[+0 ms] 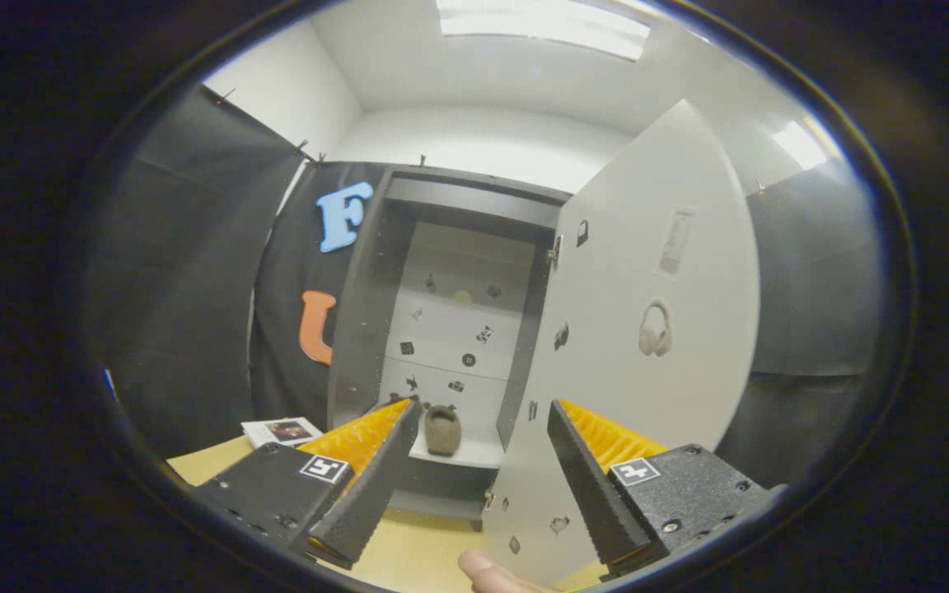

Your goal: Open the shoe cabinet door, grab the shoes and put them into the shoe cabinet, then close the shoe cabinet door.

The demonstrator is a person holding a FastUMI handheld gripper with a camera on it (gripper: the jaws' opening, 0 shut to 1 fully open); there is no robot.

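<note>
Gripper: I see my gripper (pixel 483 412) spread wide with nothing between its fingers.
Cabinet: the shoe cabinet (pixel 450 329) stands straight ahead, beyond the fingers, against the black cloth wall (pixel 194 313).
Door: the cabinet door (pixel 647 329) is swung open to the right; its edge sits just inside my right finger.
Shoe: a brown shoe (pixel 443 430) rests on the bottom shelf inside, seen between the fingertips.
Table: a booklet (pixel 281 431) lies on the table (pixel 409 552) left of the cabinet.
Person: a fingertip (pixel 491 575) shows below the door.

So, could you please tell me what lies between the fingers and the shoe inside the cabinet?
Nothing lies there in the gripper view: the open fingers frame a bare stretch up to the brown shoe on the cabinet's bottom shelf. The open door stands beside it.
</note>
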